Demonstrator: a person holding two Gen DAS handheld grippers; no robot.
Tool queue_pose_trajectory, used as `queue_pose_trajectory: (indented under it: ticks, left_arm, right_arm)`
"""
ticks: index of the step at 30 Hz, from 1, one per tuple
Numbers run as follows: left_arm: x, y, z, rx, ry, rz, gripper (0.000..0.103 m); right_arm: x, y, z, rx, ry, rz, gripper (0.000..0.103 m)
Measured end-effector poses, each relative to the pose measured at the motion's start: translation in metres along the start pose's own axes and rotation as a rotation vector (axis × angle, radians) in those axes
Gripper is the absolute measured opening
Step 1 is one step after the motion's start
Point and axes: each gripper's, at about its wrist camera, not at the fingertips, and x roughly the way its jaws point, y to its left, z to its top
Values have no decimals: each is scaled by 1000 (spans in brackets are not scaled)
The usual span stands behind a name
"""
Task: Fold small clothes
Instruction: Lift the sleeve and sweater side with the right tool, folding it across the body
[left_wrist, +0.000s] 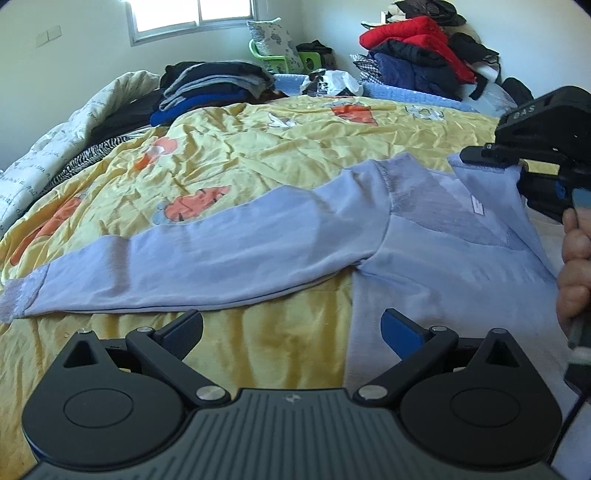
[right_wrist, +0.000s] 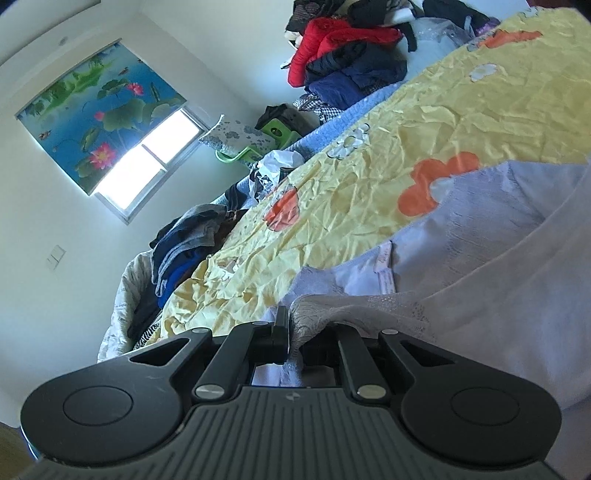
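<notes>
We are early in the fold: the top (left_wrist: 424, 236) lies mostly flat on the quilt (left_wrist: 258, 147), its sleeve (left_wrist: 184, 258) stretched out to the left and not yet turned in, so nearly all the folding seems still to do. Our right claw (left_wrist: 491, 155) is clamped on the top's far edge near the collar, lifting it. Our left claw (left_wrist: 291, 328) stands apart and empty at the near side, the top's body just beside its right finger.

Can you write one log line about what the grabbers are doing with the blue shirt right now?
left hand-held gripper: open, empty | right hand-held gripper: shut on blue shirt edge | sleeve: spread flat on yellow quilt
</notes>
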Motion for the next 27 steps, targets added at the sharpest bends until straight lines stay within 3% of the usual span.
queue_pose_trajectory:
  ticks: [8,20,25,27]
  left_arm:
    - [0,14,0,-33,7,2,103]
    - [3,28,-3,-63,24,16,103]
    - [3,32,-3,-80,30,21,103]
    - [3,33,-4,-85,32,19,103]
  right_arm:
    - [28,28,-4,-96,-43,-45,11]
    - [66,59,-18,-172,32,-36,13]
    - [76,65,-23,-164,72,-31,19]
    - [83,67,-26,-157,105,-17,28]
